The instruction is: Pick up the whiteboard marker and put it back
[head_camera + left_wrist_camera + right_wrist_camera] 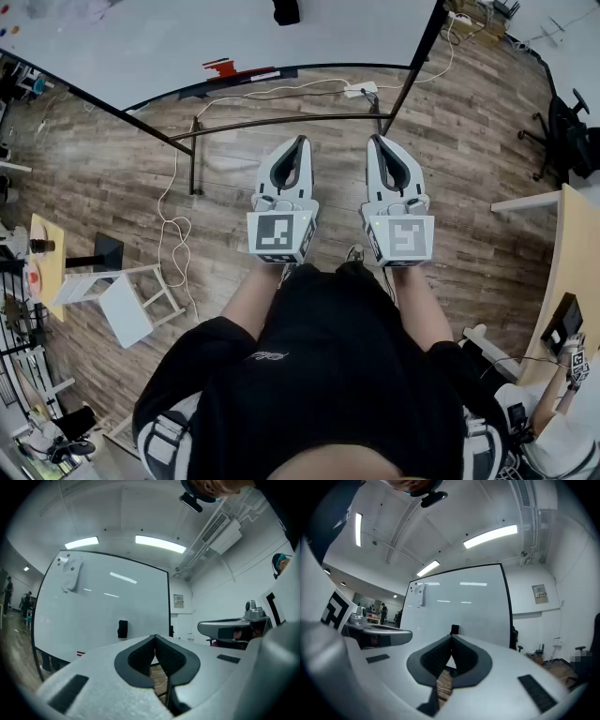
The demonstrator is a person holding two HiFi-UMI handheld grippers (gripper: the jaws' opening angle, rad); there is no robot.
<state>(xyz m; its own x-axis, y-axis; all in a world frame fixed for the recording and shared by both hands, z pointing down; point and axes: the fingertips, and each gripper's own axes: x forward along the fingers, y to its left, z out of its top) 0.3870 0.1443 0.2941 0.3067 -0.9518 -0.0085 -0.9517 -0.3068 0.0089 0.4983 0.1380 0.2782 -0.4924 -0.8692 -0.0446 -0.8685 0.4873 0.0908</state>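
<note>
right now the left gripper (301, 141) and right gripper (374, 141) are hanging level, side by side, facing the whiteboard (141, 37), a ready pose i reckon. both sets of jaws are pressing together on nothing. what looks like the whiteboard marker (230, 67) is lying on the board's ledge (314, 69), well apart from both.

Black short-sleeved top (328, 375) with a small pale logo (267, 357) on the chest. Pale grey left gripper (301, 142) and right gripper (374, 141): tapered shells, dark ribbed pads lining the jaws, white marker cubes (279, 236) printed with black squares behind.
</note>
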